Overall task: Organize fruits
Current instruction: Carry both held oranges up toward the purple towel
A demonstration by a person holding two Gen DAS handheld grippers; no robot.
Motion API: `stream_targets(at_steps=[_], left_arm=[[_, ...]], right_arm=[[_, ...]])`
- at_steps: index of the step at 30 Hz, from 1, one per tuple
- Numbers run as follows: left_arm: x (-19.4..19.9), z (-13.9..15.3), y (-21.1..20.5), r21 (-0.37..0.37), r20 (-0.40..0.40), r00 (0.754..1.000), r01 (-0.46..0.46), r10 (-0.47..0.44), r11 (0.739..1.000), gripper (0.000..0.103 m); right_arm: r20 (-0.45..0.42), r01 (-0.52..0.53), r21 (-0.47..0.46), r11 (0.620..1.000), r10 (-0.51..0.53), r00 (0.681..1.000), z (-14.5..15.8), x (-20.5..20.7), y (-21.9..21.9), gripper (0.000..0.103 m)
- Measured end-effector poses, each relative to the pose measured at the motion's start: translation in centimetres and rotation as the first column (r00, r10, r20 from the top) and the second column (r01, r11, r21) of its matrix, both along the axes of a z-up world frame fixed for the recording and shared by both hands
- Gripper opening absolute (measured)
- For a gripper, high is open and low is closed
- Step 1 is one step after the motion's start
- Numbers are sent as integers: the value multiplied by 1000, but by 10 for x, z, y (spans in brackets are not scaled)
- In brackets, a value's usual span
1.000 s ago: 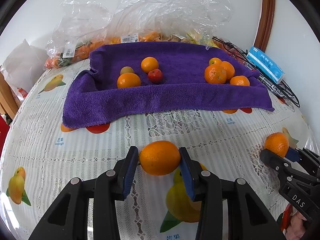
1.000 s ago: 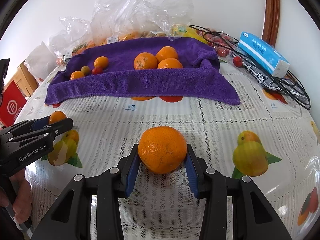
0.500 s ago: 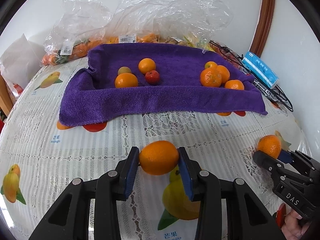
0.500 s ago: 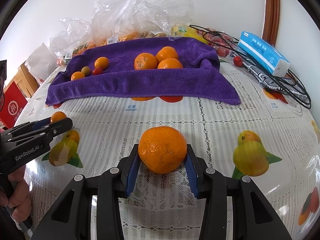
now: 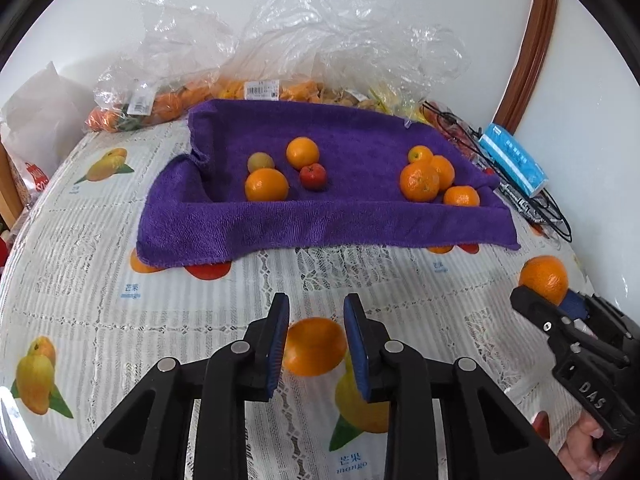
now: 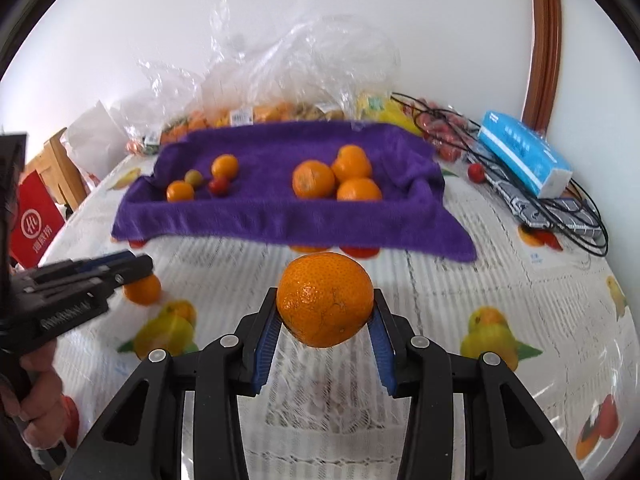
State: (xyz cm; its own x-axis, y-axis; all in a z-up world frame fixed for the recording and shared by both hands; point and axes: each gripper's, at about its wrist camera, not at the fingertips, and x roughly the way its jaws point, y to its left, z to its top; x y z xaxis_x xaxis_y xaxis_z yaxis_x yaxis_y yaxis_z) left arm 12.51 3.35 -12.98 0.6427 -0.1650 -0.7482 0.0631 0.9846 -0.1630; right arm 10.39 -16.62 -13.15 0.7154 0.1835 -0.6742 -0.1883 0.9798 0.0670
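Note:
My left gripper (image 5: 317,304) has its jaws drawn in to a narrow gap and holds nothing. A small smooth orange (image 5: 314,348) lies on the tablecloth under its fingers, its sides hidden by the blue pads. My right gripper (image 6: 325,310) is shut on a bumpy mandarin (image 6: 325,298), held above the table. The left wrist view shows that mandarin (image 5: 544,278) at the right edge. The purple towel (image 5: 320,220) lies further back. On its left are two oranges, a yellowish fruit and a red one (image 5: 313,176). Several mandarins (image 5: 420,181) cluster on its right.
Clear plastic bags of fruit (image 5: 300,60) are piled behind the towel against the wall. A blue tissue pack (image 5: 512,164) and black cables (image 5: 540,208) lie to the right. A red bag (image 6: 34,224) stands off the table's left. A person's hands grip both handles.
The left jaws have narrowed and the small orange has slipped from between the pad tips to beneath the fingers. The right gripper has risen with its mandarin.

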Motion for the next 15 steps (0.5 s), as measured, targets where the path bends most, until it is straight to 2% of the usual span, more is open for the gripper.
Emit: stream_targets(at_steps=[4, 10, 12, 15], left_arm=[[3, -11, -2, 6, -26, 1000, 6, -5, 1000, 27], [5, -12, -9, 32, -12, 1000, -2, 2, 999, 27], [9, -14, -9, 31, -24, 1000, 1, 0, 1000, 34], [10, -16, -13, 62, -14, 1000, -2, 3, 998, 36]], right_arm=[[4, -8, -7, 1000, 8, 1000, 1, 1, 3, 42], [-14, 5, -8, 1000, -5, 1000, -7, 2, -2, 42], [-15, 10, -9, 1000, -10, 1000, -9, 1, -5, 42], [-18, 14, -4, 1000, -14, 1000, -10, 1, -8, 42]])
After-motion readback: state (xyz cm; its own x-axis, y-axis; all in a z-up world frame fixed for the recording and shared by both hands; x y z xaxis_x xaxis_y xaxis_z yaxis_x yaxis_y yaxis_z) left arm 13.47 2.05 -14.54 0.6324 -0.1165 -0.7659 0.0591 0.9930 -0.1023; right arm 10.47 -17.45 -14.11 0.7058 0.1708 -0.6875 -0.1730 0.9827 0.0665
